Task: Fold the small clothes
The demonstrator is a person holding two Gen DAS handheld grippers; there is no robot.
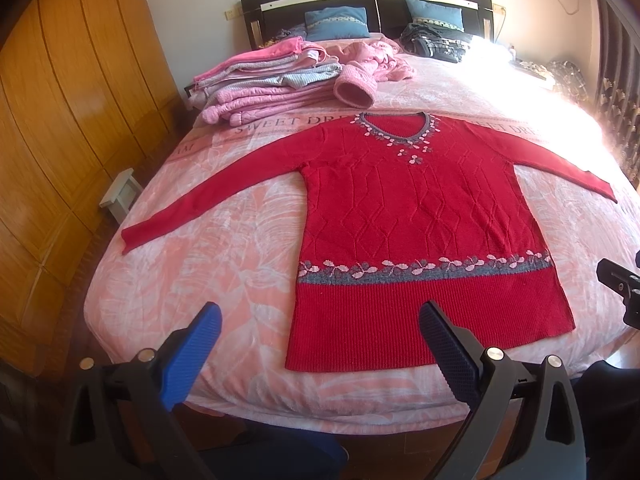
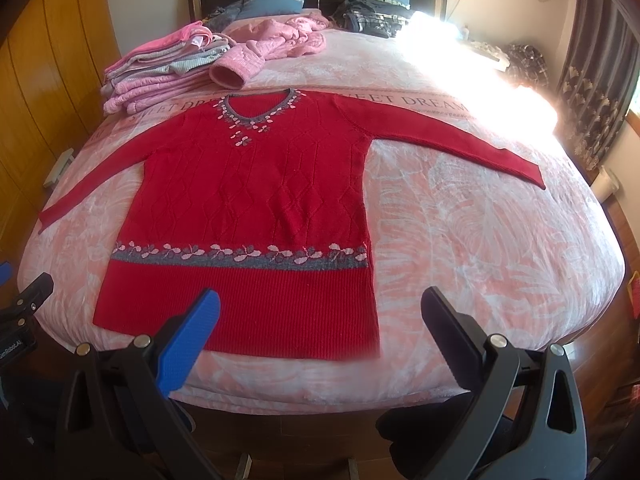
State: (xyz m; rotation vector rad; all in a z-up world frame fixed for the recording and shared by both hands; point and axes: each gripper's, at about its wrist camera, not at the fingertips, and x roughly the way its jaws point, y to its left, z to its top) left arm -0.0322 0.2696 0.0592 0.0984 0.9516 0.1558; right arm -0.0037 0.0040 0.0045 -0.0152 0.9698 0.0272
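Note:
A red knitted sweater (image 1: 408,216) (image 2: 256,200) with a grey flowered band lies flat, front up, on the pink bed, both sleeves spread out sideways. Its hem faces me near the bed's front edge. My left gripper (image 1: 320,320) hangs open above the hem's left corner, with nothing between its blue fingers. My right gripper (image 2: 320,308) is open too, over the hem's right corner and holding nothing. Part of the right gripper (image 1: 620,284) shows at the right edge of the left wrist view.
A stack of folded pink and grey clothes (image 1: 264,76) (image 2: 160,68) sits at the back left of the bed (image 2: 480,240). A loose pink jacket (image 1: 368,68) lies behind the sweater's collar. Pillows and dark clothes lie by the headboard (image 1: 360,4). A wooden wardrobe (image 1: 60,120) stands on the left.

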